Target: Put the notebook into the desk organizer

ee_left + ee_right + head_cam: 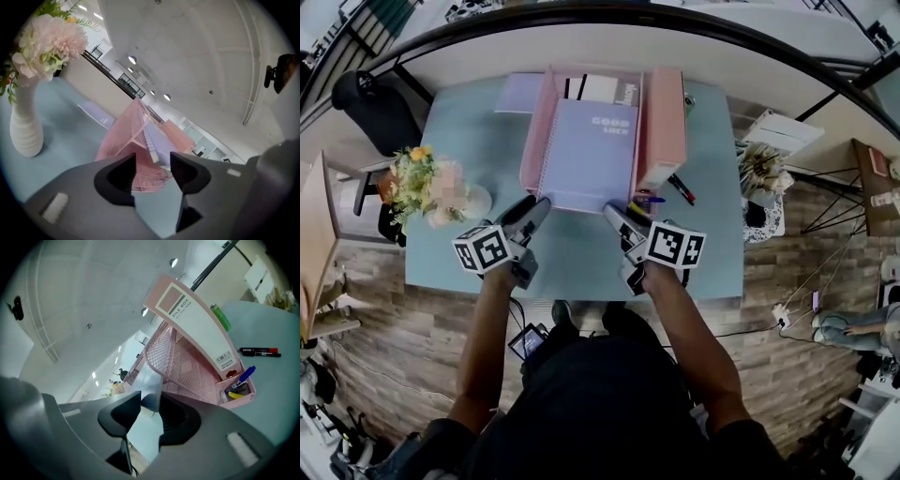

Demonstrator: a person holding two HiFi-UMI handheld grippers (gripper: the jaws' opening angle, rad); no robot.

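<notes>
left gripper spread, empty; right gripper spread round notebook corner, unpinched: draw both straight back, sparing desk organizer.

The right tool hides the notebook corner.

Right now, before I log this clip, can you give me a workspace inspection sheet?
Surface: light blue table.
Job's things: lavender notebook resting in the pink desk organizer.
Clutter: pink file box, pens, marker, flower vase, second lavender booklet.
Grippers: left hand-held gripper open, empty; right hand-held gripper jaws apart, notebook corner at its tips, no grip seen.
Cables: thin cables right of the table.
Surroundings: wood-look floor, black chair.
</notes>
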